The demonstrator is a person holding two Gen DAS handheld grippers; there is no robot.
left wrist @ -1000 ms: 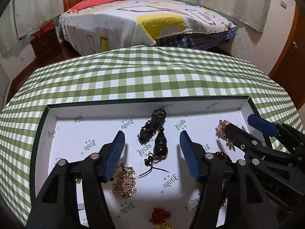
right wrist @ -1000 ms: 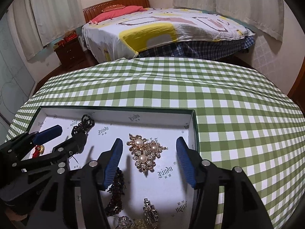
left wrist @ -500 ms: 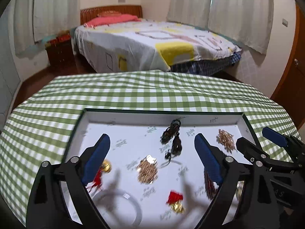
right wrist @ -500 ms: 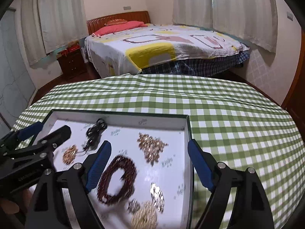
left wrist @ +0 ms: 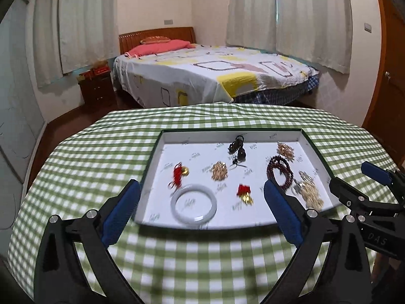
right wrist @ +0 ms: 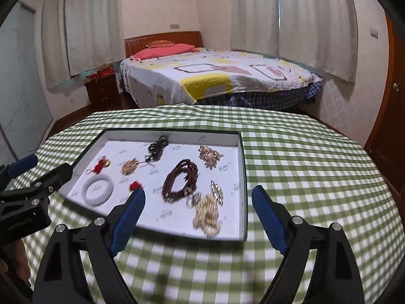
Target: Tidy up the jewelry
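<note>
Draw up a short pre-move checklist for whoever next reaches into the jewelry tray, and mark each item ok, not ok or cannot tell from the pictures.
1. Left tongs empty, jaws having just opened wide: ok.
2. Right tongs empty, jaws likewise just opened: ok.
3. Both tongs back from the tray, over the checked tablecloth: ok.
4. White bangle lying flat and apart from other pieces: ok.
5. Dark red bead strand clear of neighbours: not ok; it appears to touch the gold pile at the near end.
6. Image sharp enough to judge small clasps: cannot tell; the near pieces are blurred.
</note>
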